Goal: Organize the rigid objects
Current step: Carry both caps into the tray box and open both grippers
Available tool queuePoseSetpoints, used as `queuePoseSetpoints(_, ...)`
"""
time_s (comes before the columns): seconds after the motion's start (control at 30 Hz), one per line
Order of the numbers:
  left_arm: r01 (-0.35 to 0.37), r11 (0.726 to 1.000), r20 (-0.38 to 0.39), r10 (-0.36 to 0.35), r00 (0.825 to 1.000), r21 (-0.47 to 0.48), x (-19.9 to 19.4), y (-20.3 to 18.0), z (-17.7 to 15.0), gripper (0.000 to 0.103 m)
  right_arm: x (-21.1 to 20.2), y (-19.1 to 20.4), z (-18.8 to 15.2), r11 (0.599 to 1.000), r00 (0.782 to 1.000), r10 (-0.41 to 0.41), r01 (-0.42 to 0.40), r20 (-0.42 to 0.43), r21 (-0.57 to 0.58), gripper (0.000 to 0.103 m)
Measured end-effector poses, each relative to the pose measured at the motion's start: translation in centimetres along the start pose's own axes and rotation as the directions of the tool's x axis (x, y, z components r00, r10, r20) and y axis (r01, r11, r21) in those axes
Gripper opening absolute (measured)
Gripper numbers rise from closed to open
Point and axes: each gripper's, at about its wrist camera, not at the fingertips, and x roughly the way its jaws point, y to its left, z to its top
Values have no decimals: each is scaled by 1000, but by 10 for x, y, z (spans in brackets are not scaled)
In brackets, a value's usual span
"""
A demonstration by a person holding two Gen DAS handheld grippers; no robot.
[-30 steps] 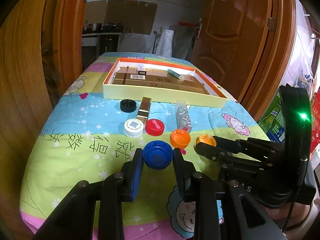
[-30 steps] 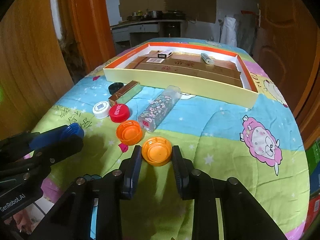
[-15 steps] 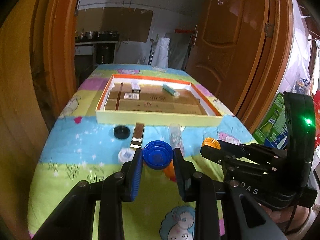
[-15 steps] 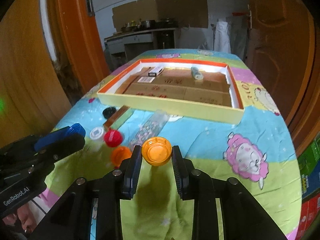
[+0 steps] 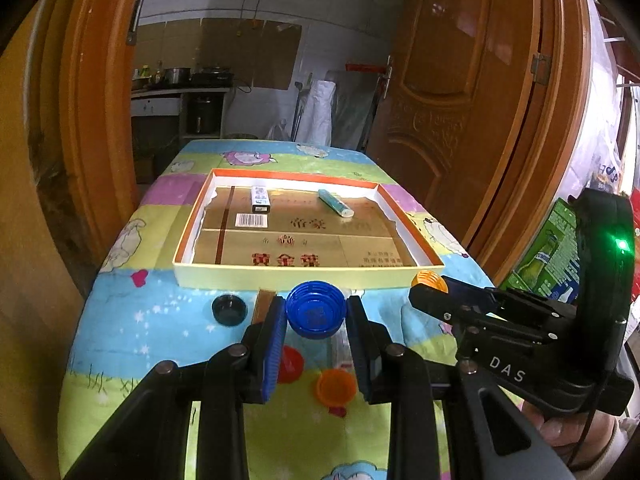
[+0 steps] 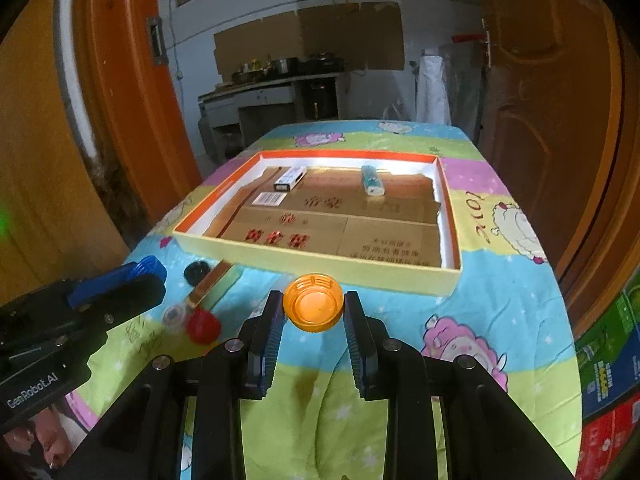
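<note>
My left gripper [image 5: 316, 312] is shut on a blue bottle cap [image 5: 316, 314], held above the patterned tablecloth just short of the shallow box [image 5: 304, 274]. My right gripper [image 6: 313, 304] is shut on an amber-orange cap [image 6: 313, 302], also lifted off the cloth near the box [image 6: 320, 270]. Each gripper shows in the other's view: the right gripper [image 5: 430, 296] beside the left one, the left gripper [image 6: 148, 276] at the left edge. The box has a cardboard liner, a small carton [image 5: 260, 199] and a teal tube [image 5: 335, 202].
On the cloth lie a black cap [image 5: 228, 309], a gold bar [image 6: 212, 284], a white cap [image 6: 175, 314], a red cap [image 6: 203, 326], an orange cap [image 5: 336, 386] and a clear tube partly hidden. Wooden doors flank the table; colourful cartons [image 6: 608, 364] stand at the right.
Both grippers have lifted their caps off the cloth and carried them toward the box. The loose caps on the cloth now sit lower in both views.
</note>
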Motion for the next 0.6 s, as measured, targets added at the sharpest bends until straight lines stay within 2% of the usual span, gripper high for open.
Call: queuePoseSetpoints(0.6, 14, 1000, -16, -13, 1000, 20, 45, -8, 59, 31, 17, -35, 53, 999, 998, -17, 15, 68, 34, 31)
